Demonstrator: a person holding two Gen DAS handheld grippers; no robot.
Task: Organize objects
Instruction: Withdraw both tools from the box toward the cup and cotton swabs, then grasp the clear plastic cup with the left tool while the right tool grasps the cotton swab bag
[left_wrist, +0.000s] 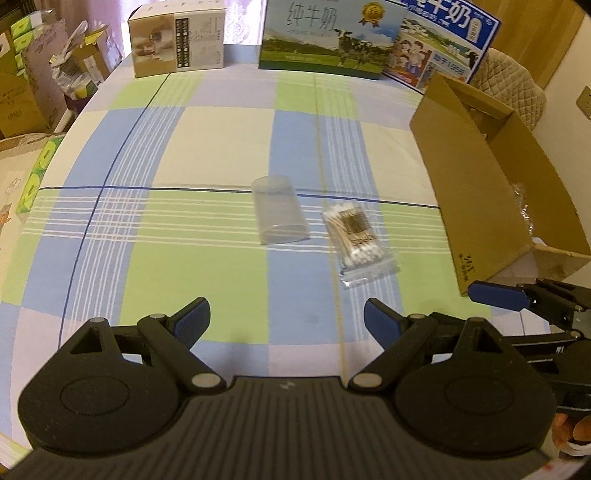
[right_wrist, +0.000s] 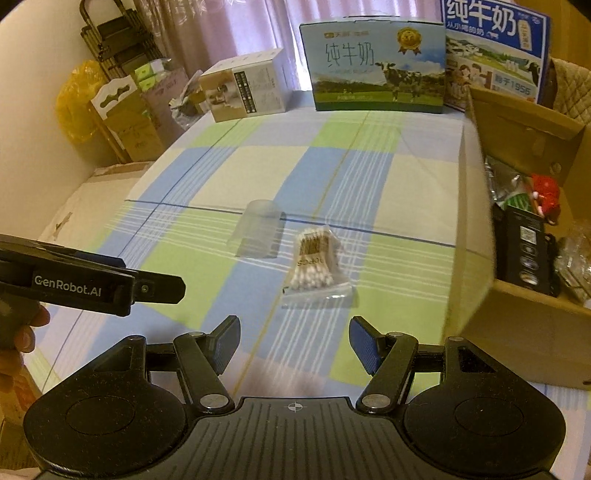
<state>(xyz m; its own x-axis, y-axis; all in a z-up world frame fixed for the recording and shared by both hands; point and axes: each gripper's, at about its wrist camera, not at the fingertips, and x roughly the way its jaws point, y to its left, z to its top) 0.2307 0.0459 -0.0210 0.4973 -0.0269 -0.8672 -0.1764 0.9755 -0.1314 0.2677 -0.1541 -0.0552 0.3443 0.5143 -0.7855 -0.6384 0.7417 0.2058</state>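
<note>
Both grippers hover low over the checked tablecloth (left_wrist: 207, 155) with their blue-padded fingers spread wide and nothing between them: the left gripper (left_wrist: 286, 321) and the right gripper (right_wrist: 294, 341) each face the same two things. A clear plastic tub (left_wrist: 279, 212) lies on its side near the middle of the cloth, and just to its right, apart from it, lies a bag of cotton swabs (left_wrist: 357, 236). The open cardboard box (left_wrist: 476, 192) stands at the right edge of the table. From the left wrist its inside is mostly hidden behind the near wall; the right wrist looks into it and shows a black packet (right_wrist: 526, 251) and a red item (right_wrist: 546, 192). Three printed cartons line the far edge, among them a milk carton (right_wrist: 376, 66) with a cow on it. Each view catches the other gripper at its side.
</note>
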